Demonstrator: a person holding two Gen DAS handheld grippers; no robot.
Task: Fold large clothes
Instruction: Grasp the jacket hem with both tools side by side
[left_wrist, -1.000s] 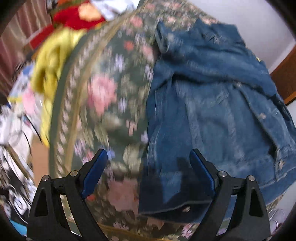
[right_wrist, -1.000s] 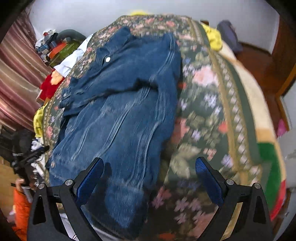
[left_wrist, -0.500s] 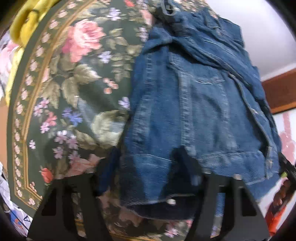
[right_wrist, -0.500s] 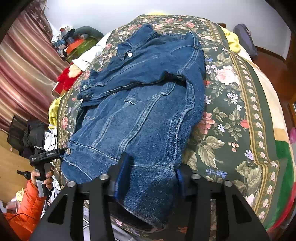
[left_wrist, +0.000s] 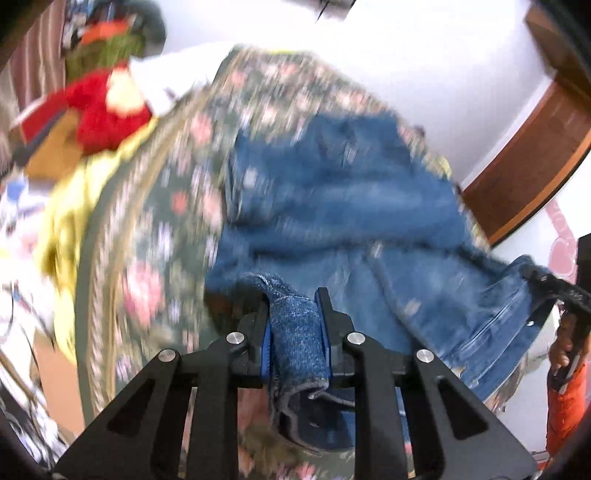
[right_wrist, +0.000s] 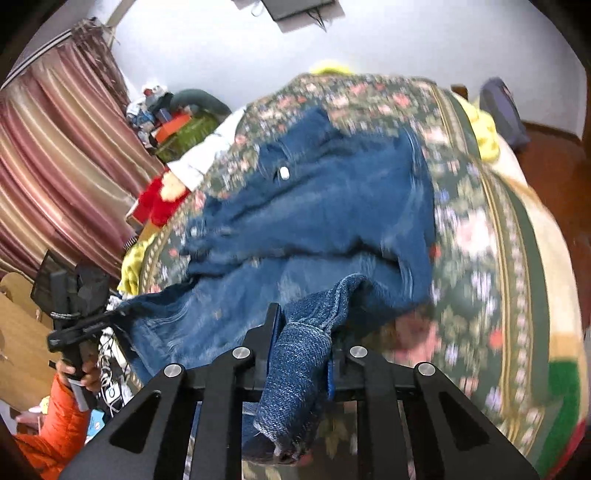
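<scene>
Both grippers are clamped on the denim jacket (left_wrist: 332, 206): the left gripper (left_wrist: 294, 325) has its fingers pinching one hem corner, the right gripper (right_wrist: 301, 332) bunches the other. The hem is raised while the rest of the jacket lies on the floral bedspread (right_wrist: 480, 229). Denim this thick looks heavy and stiff, likely to hold a crease well; the corner holds look sound for carrying the hem toward the collar. No containers show.
</scene>
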